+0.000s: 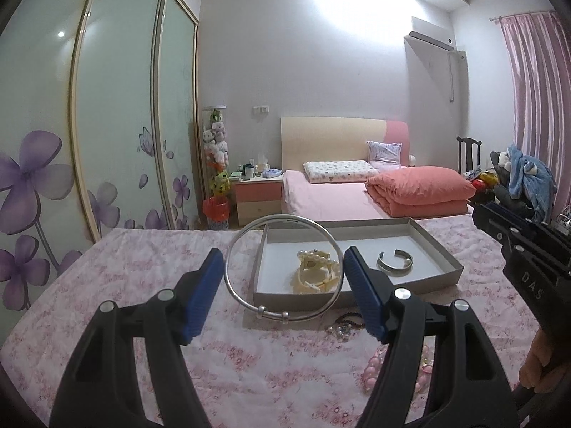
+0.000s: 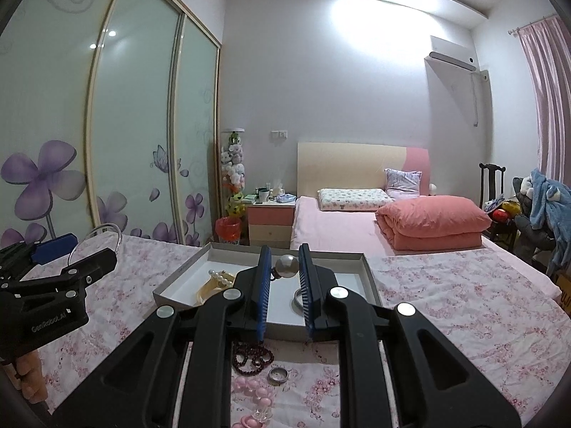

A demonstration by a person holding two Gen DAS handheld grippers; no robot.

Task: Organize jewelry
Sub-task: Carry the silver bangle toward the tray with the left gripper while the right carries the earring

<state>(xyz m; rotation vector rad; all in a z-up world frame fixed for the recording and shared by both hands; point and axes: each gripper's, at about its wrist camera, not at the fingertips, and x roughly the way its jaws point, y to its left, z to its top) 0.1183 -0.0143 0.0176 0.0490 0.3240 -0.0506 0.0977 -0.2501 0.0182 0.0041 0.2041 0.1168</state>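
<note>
Left gripper (image 1: 283, 278) spread wide, silver bangle (image 1: 285, 267) held braced between blue pads (image 1: 205, 292), above floral quilt (image 1: 107, 303) near tray's front-left corner. Right gripper (image 2: 285, 285) clamped on pearl-like ball (image 2: 288, 266) of dark-corded piece, raised over grey tray (image 2: 371, 281). Cream pearl hair clip (image 1: 317, 271) and silver cuff (image 1: 395, 263) seen inside tray. Dark bead bracelet (image 2: 251, 355), small silver ring (image 2: 278, 375) and pink beads (image 2: 255, 392) left on quilt in front of tray.
</note>
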